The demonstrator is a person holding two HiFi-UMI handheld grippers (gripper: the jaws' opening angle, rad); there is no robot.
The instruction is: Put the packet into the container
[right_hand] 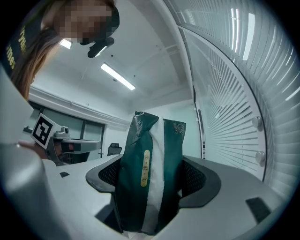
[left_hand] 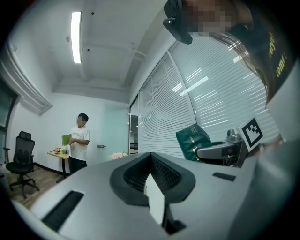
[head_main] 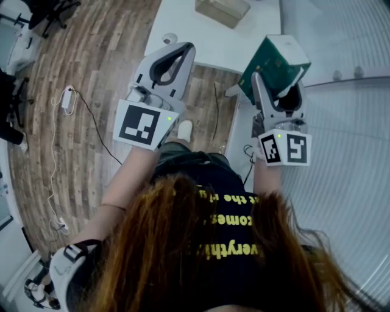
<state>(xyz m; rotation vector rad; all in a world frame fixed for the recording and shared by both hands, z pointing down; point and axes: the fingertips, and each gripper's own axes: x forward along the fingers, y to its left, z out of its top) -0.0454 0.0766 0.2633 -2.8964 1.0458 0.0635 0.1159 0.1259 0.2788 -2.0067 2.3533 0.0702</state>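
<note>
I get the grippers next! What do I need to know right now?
Left gripper: jaws together, nothing between them, held in the air.
Right gripper: jaws shut on the green packet, which stands upright between them.
Container: a brown box sits on the white table ahead. It may be the container, but I cannot tell for sure.
Done: the packet is gripped and off the table.
Left to do: carry the packet over the container, lower it in, then open the right jaws.
</note>
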